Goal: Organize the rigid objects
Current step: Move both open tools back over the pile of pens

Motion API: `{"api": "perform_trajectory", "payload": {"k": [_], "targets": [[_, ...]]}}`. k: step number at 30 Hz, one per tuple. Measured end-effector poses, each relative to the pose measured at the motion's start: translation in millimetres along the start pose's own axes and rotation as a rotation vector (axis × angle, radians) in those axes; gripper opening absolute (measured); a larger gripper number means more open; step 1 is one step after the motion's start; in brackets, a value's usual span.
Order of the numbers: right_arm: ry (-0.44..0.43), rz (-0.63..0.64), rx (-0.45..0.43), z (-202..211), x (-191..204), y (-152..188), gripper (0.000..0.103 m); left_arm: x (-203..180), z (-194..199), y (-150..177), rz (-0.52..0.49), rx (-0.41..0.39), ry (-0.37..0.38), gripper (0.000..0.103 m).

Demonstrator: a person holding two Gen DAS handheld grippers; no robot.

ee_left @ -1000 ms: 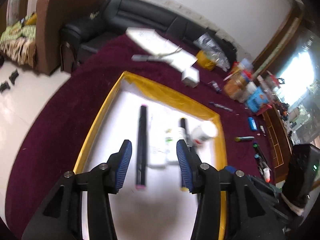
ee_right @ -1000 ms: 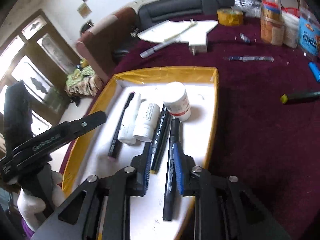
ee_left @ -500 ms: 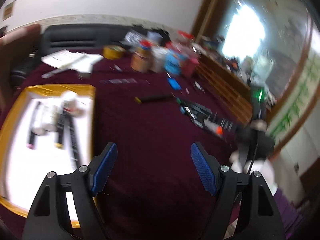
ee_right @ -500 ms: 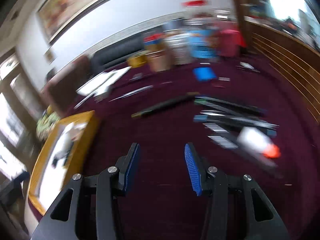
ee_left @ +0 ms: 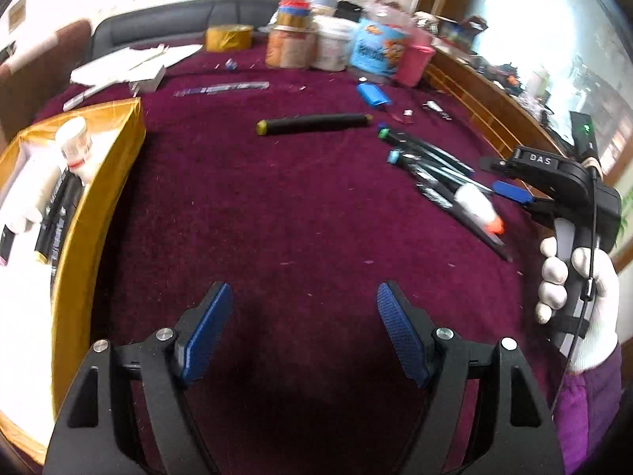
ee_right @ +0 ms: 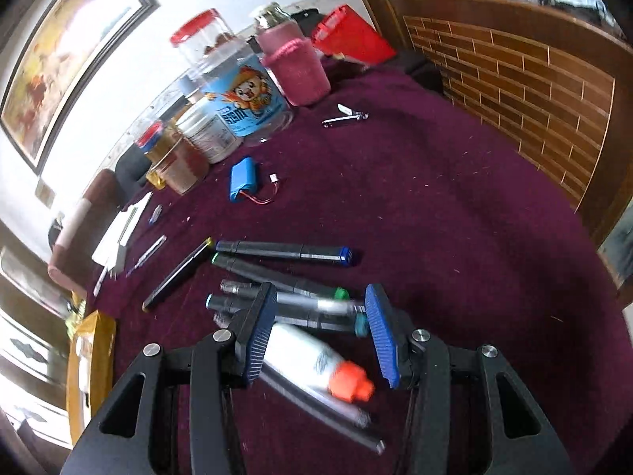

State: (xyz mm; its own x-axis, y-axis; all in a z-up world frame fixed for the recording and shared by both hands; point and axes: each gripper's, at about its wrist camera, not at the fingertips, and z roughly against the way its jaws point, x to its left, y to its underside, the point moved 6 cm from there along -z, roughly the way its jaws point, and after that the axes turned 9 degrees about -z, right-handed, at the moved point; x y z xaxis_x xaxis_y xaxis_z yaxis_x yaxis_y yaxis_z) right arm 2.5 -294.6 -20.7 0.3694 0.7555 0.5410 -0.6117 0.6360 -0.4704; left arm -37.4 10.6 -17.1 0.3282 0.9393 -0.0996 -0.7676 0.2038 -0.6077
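Observation:
A pile of dark markers (ee_right: 285,273) and a white glue bottle with an orange cap (ee_right: 316,364) lie on the maroon tablecloth. My right gripper (ee_right: 320,324) is open and hovers just over the bottle and markers, not touching. It also shows at the right of the left wrist view (ee_left: 554,182). My left gripper (ee_left: 304,328) is open and empty over bare cloth. A gold-rimmed white tray (ee_left: 99,182) at the left holds markers and white bottles (ee_left: 75,146). A lone black marker with a yellow end (ee_left: 312,123) lies mid-table.
Jars, a blue snack tub (ee_right: 241,99) and a pink cup (ee_right: 296,67) stand at the back. A blue battery pack (ee_right: 241,178), nail clippers (ee_right: 344,116), papers (ee_left: 130,63) and a tape roll (ee_left: 229,37) lie around. A wooden rail (ee_right: 534,91) borders the right.
Both grippers swung away from the tray to the right side of the table. The right gripper opened and came down over the marker pile. The left gripper opened wide.

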Motion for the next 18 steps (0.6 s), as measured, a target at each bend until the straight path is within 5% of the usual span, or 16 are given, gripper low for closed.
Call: {"api": "perform_trajectory", "payload": {"k": [8,15,18], "targets": [[-0.036,0.075,0.027,-25.6,7.5,22.0,0.049,3.1,-9.5,10.1,0.037,-0.01,0.012,0.086],[-0.222,0.255,0.181,-33.7,59.5,74.4,0.049,-2.7,-15.2,4.4,0.03,-0.01,0.08,0.103],[-0.396,0.309,0.344,-36.5,87.6,108.9,0.049,-0.5,-14.2,5.0,0.043,-0.02,0.095,0.103]]}}
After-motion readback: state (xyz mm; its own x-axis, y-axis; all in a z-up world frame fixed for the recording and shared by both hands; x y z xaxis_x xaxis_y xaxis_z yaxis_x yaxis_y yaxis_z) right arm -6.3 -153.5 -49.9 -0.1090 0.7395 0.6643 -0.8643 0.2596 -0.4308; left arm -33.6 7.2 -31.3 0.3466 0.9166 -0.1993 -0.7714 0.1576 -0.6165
